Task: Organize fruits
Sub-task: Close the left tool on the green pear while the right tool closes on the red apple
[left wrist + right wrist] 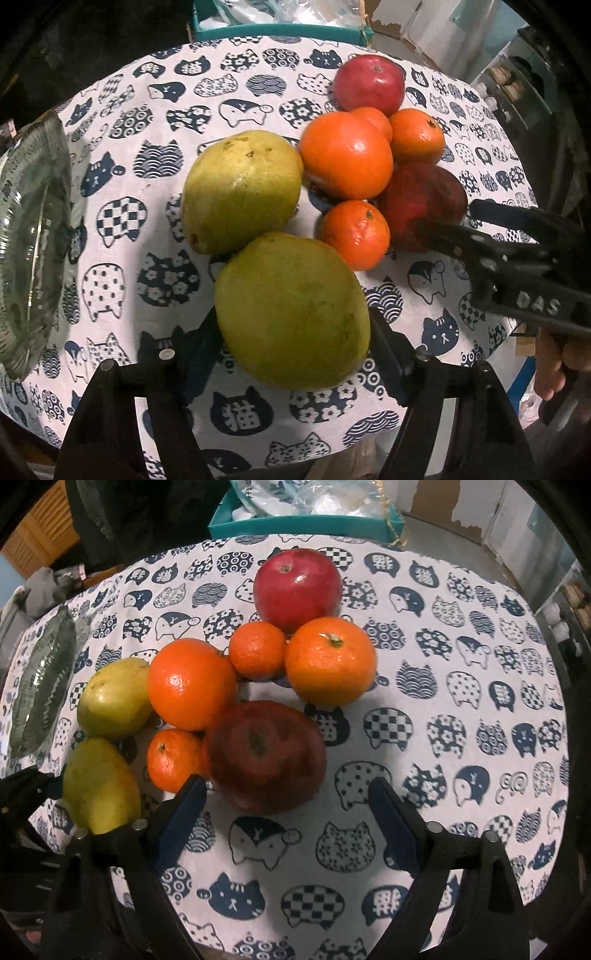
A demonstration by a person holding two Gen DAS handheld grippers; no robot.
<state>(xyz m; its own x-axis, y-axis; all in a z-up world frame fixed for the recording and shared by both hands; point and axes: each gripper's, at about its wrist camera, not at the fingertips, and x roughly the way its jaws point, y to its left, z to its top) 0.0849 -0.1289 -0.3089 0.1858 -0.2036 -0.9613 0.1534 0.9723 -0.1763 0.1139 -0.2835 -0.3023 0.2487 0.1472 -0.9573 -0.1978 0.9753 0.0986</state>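
Note:
A pile of fruit lies on the cat-print tablecloth [147, 206]. In the left wrist view my left gripper [291, 347] is open with its fingers on either side of the near green pear [291, 310]. A second green pear [240, 192] lies behind it, then several oranges [345, 155] and a red apple [369, 83] at the back. In the right wrist view my right gripper [286, 808] is open just in front of a dark red apple [266, 755], touching nothing. The same gripper shows in the left wrist view [454, 225] beside that apple [421, 199].
A ribbed glass bowl [26, 240] stands at the table's left edge; it also shows in the right wrist view [44, 686]. A teal box [306, 520] with plastic bags sits behind the table. Bare cloth lies right of the fruit [461, 701].

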